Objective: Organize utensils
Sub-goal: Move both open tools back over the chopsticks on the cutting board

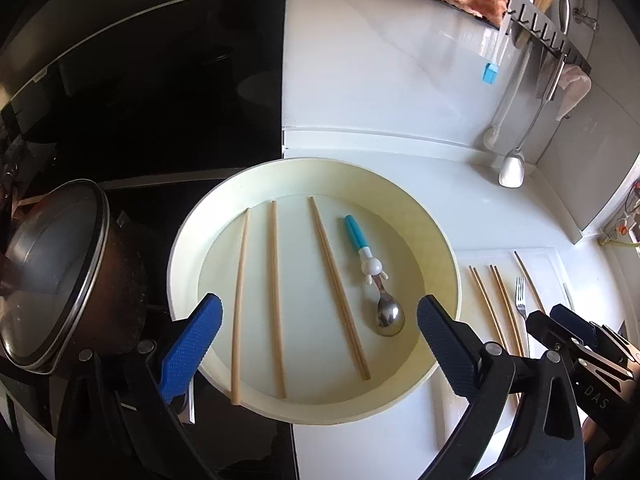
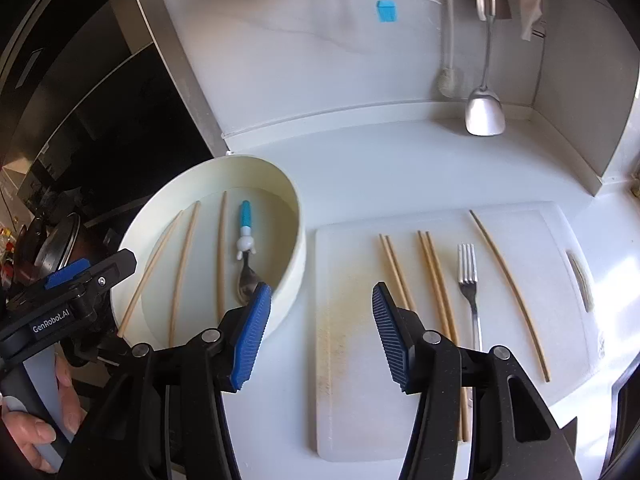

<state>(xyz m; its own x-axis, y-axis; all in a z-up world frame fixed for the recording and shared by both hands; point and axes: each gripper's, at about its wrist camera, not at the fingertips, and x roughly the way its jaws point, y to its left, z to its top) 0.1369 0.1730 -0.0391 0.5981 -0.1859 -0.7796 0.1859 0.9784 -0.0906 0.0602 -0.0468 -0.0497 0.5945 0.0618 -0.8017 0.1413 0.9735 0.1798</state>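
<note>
A round cream basin [image 1: 448,264] [image 2: 298,248] holds several wooden chopsticks [image 1: 274,296] [image 2: 181,264] and a blue-handled child's spoon [image 1: 370,276] [image 2: 245,248]. My left gripper [image 1: 320,332] is open and empty above the basin's near side. A white cutting board [image 2: 352,360] [image 1: 536,258] to the right carries two chopstick pairs [image 2: 434,280] [image 1: 496,304], a fork [image 2: 469,276] [image 1: 520,300] and a single chopstick [image 2: 508,292]. My right gripper [image 2: 320,334] is open and empty over the board's left edge, near the basin.
A lidded dark pot [image 1: 60,276] stands left of the basin on a black cooktop. On the white back wall hang a ladle [image 2: 484,112], a brush [image 2: 448,80], a blue silicone brush [image 2: 386,10] and cloths. The counter ends in a corner at the right.
</note>
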